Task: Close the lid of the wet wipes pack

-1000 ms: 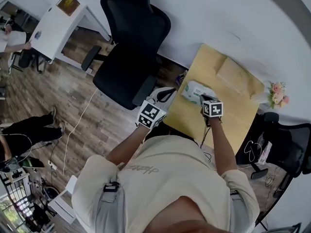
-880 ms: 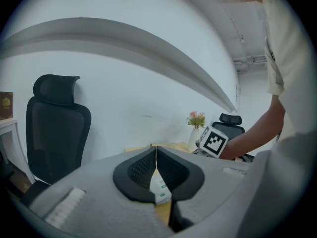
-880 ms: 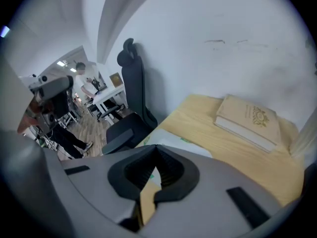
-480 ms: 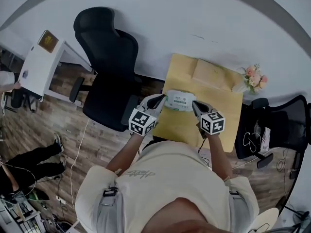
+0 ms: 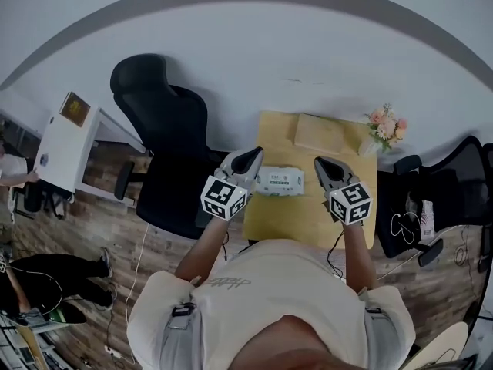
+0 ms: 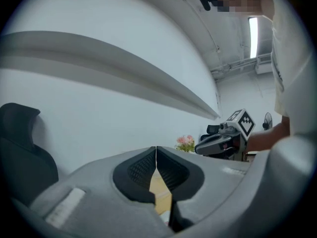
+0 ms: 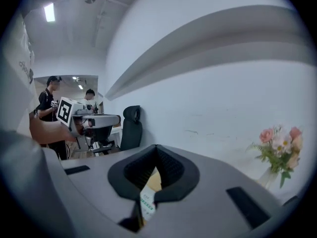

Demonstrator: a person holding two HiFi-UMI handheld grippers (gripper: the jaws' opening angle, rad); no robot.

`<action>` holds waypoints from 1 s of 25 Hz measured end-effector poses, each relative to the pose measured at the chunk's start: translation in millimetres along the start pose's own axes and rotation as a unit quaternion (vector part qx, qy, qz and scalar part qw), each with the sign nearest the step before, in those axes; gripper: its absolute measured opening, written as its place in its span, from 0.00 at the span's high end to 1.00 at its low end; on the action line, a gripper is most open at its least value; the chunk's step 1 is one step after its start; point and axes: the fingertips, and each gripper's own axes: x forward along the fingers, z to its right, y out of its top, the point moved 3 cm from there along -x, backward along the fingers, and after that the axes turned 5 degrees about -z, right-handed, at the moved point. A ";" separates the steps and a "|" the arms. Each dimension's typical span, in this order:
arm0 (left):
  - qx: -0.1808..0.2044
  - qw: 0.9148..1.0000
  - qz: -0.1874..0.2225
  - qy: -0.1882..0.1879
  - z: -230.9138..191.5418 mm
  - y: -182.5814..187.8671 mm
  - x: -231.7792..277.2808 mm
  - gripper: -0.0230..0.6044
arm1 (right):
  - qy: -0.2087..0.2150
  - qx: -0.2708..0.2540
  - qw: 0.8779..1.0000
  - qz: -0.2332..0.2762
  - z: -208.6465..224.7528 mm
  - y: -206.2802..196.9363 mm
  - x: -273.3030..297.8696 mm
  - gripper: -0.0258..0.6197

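Note:
The wet wipes pack (image 5: 280, 180), white with green print on top, lies flat on the yellow table (image 5: 308, 218). I cannot tell how its lid stands. My left gripper (image 5: 253, 157) hovers just left of the pack, its jaws pressed together and holding nothing. My right gripper (image 5: 323, 166) hovers just right of the pack, also shut and empty. In the left gripper view the dark pads (image 6: 143, 166) meet along a thin line. In the right gripper view a sliver of the pack (image 7: 147, 202) shows below the touching pads (image 7: 171, 167).
A beige pad (image 5: 323, 133) and a vase of pink flowers (image 5: 385, 123) sit at the table's far side by the white wall. A black office chair (image 5: 169, 141) stands to the left and another (image 5: 454, 187) to the right. A white desk (image 5: 65, 149) is further left.
The right gripper has drawn back from the pack to its right side. The left gripper has come up from beside the table to the pack's left side. The head view has swung toward the wall.

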 end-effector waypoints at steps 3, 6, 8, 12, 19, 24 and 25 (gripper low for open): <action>-0.001 1.000 0.025 -0.005 0.3 25.5 3.7 0.93 | -0.010 -0.016 0.999 0.028 4.0 23.0 -11.6 0.96; 0.020 0.999 0.042 -0.008 1.3 49.3 4.8 0.93 | -0.018 -0.024 0.998 0.060 5.6 44.9 -22.0 0.96; 0.037 0.998 0.047 -0.005 2.4 60.4 4.4 0.93 | -0.021 -0.026 0.996 0.079 5.8 56.2 -28.6 0.96; 0.056 0.997 0.059 0.003 4.8 81.0 0.4 0.93 | -0.029 -0.038 0.993 0.107 6.5 75.0 -39.4 0.96; 0.068 0.994 0.086 0.002 13.1 105.8 -9.9 0.93 | -0.034 -0.047 0.989 0.135 3.1 91.8 -43.7 0.96; 0.090 0.994 0.063 0.022 9.7 93.9 -6.5 0.93 | -0.031 -0.047 0.989 0.139 2.0 92.1 -43.2 0.96; 0.088 0.994 0.060 0.024 8.1 91.0 -6.1 0.93 | -0.031 -0.047 0.989 0.139 1.8 92.2 -43.3 0.96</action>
